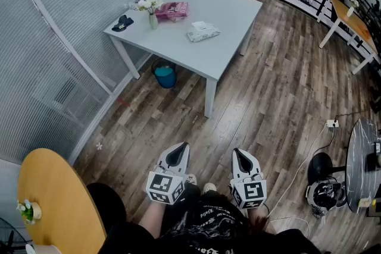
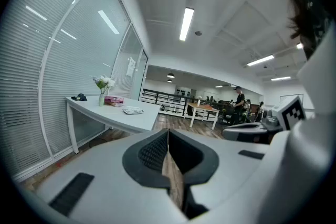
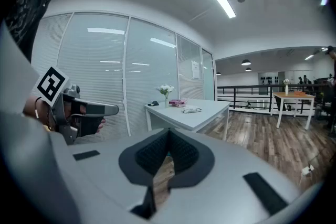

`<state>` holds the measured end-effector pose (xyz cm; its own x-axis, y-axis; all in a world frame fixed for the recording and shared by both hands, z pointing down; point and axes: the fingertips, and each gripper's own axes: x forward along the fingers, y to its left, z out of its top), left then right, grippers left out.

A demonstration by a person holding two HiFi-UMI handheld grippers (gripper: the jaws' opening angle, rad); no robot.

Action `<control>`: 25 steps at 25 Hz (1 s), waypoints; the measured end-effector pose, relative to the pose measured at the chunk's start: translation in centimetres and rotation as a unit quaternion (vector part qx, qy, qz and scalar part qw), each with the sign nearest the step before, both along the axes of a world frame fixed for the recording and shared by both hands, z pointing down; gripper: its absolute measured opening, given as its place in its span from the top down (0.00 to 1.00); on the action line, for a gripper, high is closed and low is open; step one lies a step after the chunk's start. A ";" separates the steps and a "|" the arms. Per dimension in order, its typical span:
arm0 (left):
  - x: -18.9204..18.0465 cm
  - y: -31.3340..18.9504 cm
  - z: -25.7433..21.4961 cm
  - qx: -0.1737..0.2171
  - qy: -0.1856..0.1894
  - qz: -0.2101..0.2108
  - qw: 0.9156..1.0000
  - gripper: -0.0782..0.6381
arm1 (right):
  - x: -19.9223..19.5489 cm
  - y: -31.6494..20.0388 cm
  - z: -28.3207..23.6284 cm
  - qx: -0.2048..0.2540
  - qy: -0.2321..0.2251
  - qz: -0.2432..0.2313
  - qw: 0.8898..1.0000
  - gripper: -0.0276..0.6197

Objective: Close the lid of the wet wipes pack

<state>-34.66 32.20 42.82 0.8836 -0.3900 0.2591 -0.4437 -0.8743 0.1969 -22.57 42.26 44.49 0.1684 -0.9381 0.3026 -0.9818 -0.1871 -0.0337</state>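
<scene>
Standing on the wood floor (image 1: 280,86), well back from the grey worktop (image 1: 229,9).

Left tongs (image 2: 168,132): jaws together, tips meeting, nothing between them. Held low in front of me, pointing slightly downward toward the worktop.

Right tongs (image 3: 169,132): likewise closed and empty, level with the left pair and just beside it. Each pair shows at the edge of the other's gripper view.

Wet wipes pack (image 1: 203,31): lies flat on the worktop, roughly mid-surface, nearer the edge that faces the open room. Well apart from both tongs. Too far off and too small to say for sure how its lid stands; the top looks rumpled and white.

Other things on the worktop: vase of flowers (image 1: 152,9) upright toward the glass-wall side, a pink pack (image 1: 172,10) just beside it, and a dark item (image 1: 122,22) near the corner, apart from the vase.

Blue bucket (image 1: 165,75) on the floor under the worktop's near edge.
</scene>
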 end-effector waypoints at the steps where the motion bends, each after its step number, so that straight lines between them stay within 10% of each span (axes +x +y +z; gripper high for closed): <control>1: 0.1 0.1 0.0 0.000 0.000 -0.001 1.000 0.88 | 0.1 0.1 0.2 -0.002 -0.001 0.000 1.000 0.96; 25: -0.6 -5.9 0.0 0.018 0.020 0.003 1.000 0.88 | 2.2 -2.9 -1.2 0.020 0.039 0.081 0.996 0.96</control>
<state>-35.28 26.26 42.87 0.8949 -0.3940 0.2097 -0.4317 -0.8834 0.1823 -20.41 39.34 43.24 0.3406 -0.9076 0.2455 -0.9385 -0.3438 0.0310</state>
